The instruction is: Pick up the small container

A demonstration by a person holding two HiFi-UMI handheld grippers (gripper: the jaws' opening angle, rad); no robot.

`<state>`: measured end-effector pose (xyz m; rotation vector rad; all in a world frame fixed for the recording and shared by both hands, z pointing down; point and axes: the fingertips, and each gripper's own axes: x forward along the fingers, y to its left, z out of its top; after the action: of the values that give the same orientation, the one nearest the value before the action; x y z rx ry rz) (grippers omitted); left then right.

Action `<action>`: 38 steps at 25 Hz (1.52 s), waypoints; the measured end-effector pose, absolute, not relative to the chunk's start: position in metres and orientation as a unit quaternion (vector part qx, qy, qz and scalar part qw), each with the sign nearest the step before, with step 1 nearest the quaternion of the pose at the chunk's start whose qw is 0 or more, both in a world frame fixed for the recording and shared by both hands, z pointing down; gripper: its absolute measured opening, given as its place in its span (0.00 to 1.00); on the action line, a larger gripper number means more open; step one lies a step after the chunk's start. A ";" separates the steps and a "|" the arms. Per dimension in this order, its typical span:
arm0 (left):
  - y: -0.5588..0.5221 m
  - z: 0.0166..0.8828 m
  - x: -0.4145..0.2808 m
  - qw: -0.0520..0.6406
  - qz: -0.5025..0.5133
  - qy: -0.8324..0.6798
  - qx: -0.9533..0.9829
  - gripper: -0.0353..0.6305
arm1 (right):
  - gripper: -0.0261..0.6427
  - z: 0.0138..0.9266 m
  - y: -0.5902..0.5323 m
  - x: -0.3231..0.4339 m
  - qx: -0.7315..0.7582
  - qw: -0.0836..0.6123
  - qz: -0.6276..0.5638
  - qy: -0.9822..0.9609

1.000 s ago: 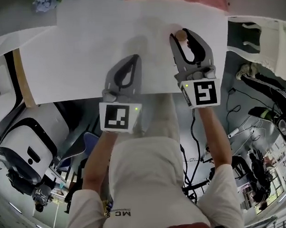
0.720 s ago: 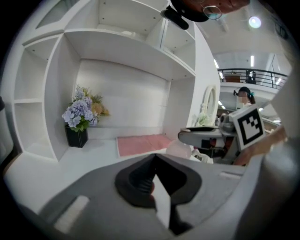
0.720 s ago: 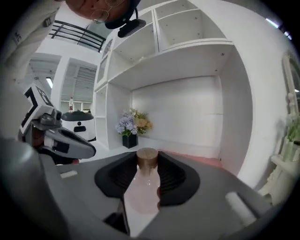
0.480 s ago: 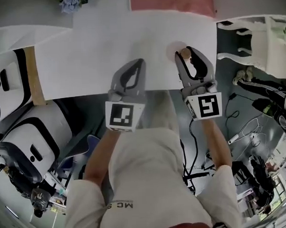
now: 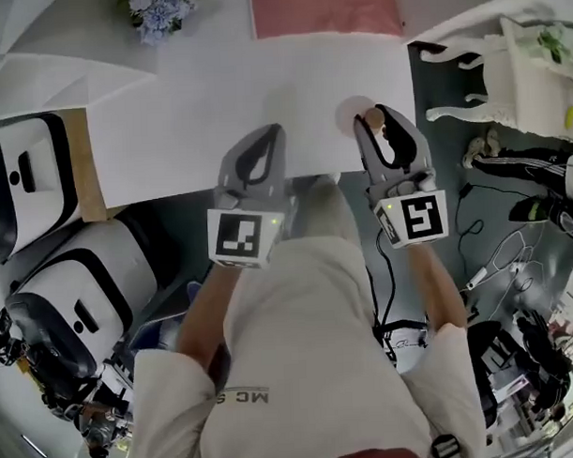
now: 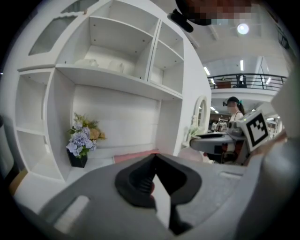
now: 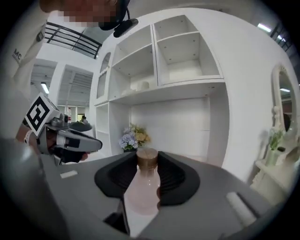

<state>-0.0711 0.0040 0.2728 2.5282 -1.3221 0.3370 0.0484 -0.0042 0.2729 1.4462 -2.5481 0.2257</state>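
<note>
The small container is a pale pink bottle [image 7: 142, 192] with a brown cork top [image 5: 373, 123]. It sits between the pads of my right gripper [image 5: 376, 119], which is shut on it near the table's front right corner. In the right gripper view the cork reaches up to the jaw tips of the right gripper [image 7: 147, 157] and the dark pads press on both sides of the bottle. My left gripper [image 5: 273, 132] hovers over the table's near edge to the left, shut, with nothing between its jaws. Its tips [image 6: 155, 155] meet in the left gripper view.
The white table [image 5: 198, 104] carries a pink mat [image 5: 326, 11] at the back and a pot of blue flowers [image 5: 157, 12] at the back left. A white shelf unit [image 6: 117, 75] rises behind it. A white chair [image 5: 488, 75] stands to the right, and cables lie on the floor.
Both grippers have drawn back toward the table's near edge, the right one keeping the bottle in its jaws. The head view has shifted with them.
</note>
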 end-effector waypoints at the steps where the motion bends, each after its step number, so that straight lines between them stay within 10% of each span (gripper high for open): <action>1: 0.007 0.268 -0.071 0.135 0.116 -0.457 0.872 0.05 | 0.24 0.268 0.000 0.051 0.492 0.101 0.077 -0.862; 38: 0.058 0.219 -0.096 0.130 0.090 -0.455 0.877 0.05 | 0.25 0.222 0.076 0.056 0.524 0.092 0.081 -0.843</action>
<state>-0.0957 0.0581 0.2188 2.5476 -1.3212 0.2618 0.0557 0.0756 0.2216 1.5559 -2.5037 0.2404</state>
